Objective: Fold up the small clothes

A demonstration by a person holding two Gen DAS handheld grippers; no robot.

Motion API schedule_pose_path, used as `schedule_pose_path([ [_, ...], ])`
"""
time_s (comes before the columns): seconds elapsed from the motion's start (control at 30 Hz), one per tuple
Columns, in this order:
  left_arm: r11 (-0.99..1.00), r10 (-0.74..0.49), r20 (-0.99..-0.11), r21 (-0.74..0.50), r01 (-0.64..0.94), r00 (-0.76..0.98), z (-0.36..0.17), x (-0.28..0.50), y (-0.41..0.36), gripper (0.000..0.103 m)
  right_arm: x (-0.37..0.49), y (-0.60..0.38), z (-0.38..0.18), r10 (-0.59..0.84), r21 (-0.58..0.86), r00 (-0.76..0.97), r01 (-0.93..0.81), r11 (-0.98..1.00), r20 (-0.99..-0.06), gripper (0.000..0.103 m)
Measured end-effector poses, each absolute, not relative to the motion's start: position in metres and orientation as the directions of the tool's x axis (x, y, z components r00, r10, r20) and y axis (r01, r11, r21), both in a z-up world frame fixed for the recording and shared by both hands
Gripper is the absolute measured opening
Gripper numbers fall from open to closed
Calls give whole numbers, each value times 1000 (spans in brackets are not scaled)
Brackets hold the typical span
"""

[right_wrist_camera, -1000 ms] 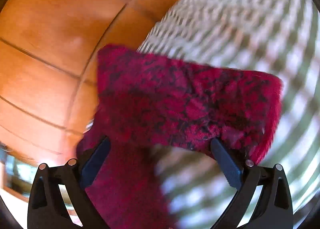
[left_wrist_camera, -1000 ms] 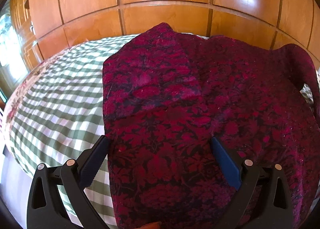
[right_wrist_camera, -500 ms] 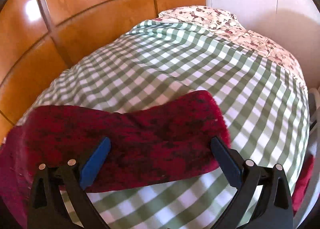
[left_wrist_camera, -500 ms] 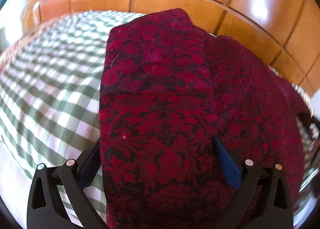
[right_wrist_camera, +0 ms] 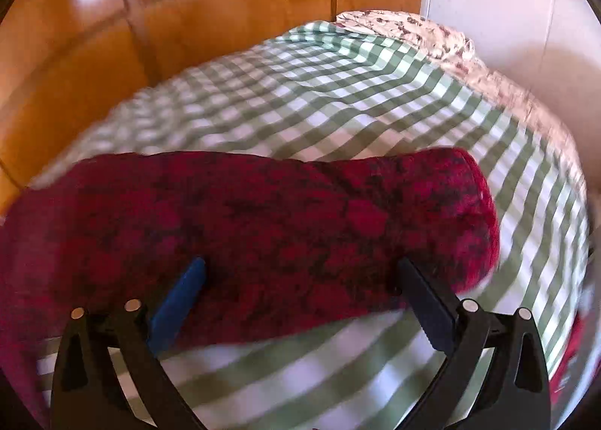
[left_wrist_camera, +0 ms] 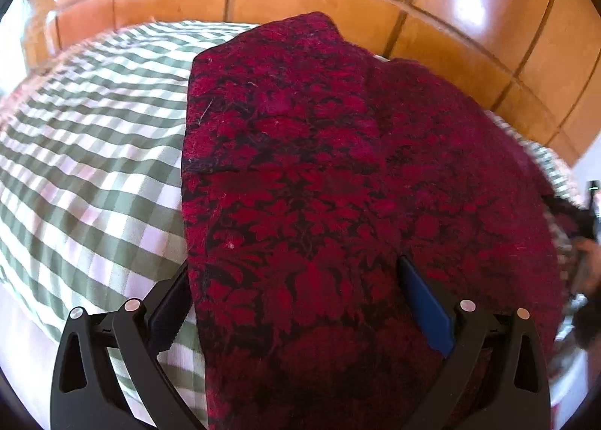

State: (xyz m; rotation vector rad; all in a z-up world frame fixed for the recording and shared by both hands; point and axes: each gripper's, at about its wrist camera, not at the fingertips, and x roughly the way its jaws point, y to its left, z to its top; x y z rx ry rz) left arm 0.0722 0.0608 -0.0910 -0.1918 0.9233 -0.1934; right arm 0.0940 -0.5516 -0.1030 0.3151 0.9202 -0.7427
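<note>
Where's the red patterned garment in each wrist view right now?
Left wrist: red patterned garment fills centre and right, running down between the open jaws.
Right wrist: it lies as a horizontal band across the lower middle.
Shared landmark: green checked bedspread.

We get bright, warm daylight in both views. Glare spots sit on the glossy wood panels. Fisheye bends the edges hard, corners go black. Motion blur smears the checked bedcover and the red cloth in the right view.
</note>
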Motion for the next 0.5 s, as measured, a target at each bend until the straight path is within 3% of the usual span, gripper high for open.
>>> schedule_pose_path([
  [0.13, 931, -323, -651, -348, 108, 687, -73, 53, 78, 100, 99, -575, -107, -469, -82, 342, 732, 676, -814, 101],
  [0.23, 945, -309, -661, -292, 145, 683, -70, 53, 74, 100, 90, -570, -100, -477, -57, 350, 756, 652, -806, 101],
  [0.33, 946, -315, -660, -274, 172, 682, -68, 53, 70, 100, 75, -531, -72, -496, 9, 463, 737, 675, -735, 101],
  [0.5, 942, -330, -647, -272, 196, 687, -66, 53, 63, 100, 72, -426, -38, -240, 194, 700, 480, 856, -673, 101],
])
